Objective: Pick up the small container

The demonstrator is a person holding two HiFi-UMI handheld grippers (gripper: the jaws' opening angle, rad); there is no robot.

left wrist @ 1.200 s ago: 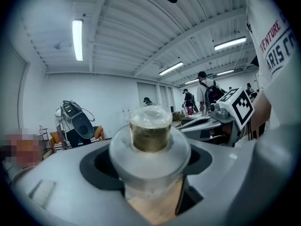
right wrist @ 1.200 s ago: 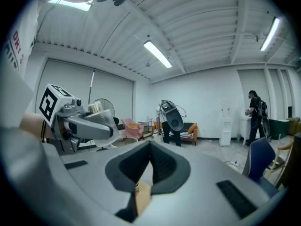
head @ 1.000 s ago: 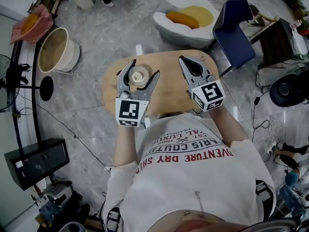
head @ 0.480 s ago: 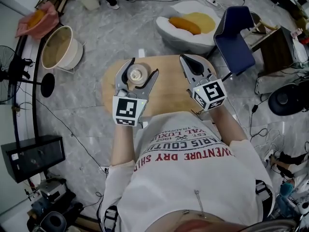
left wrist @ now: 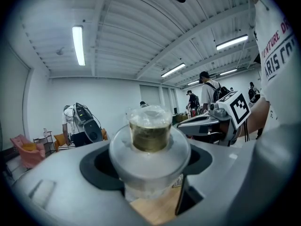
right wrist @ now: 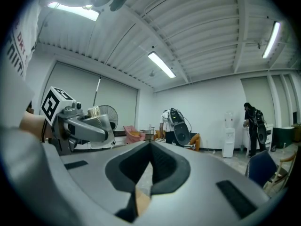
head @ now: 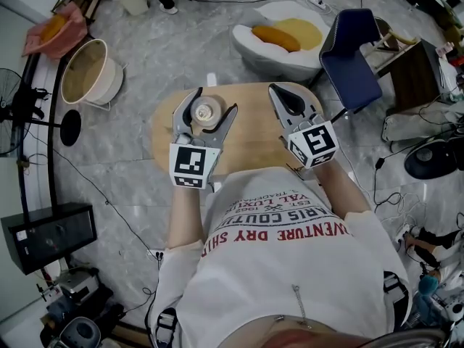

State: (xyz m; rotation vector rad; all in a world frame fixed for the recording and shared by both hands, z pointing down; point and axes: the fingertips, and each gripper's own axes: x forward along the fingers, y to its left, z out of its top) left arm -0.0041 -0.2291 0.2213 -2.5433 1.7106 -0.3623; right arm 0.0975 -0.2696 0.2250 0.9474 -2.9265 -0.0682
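The small container, a clear lidded plastic cup with something brownish inside, stands over the left part of the oval wooden table. My left gripper has its jaws spread wide around the cup, one pad on each side of it, shut on it. In the left gripper view the small container fills the gap between the jaws, with wood showing just below it; whether it rests on the table I cannot tell. My right gripper hovers over the table's right part, shut and empty, its tips meeting in the right gripper view.
Behind the table stand a blue chair and a white beanbag with an orange cushion. A round pale basket and a fan are at the left. A black box sits on the floor at lower left.
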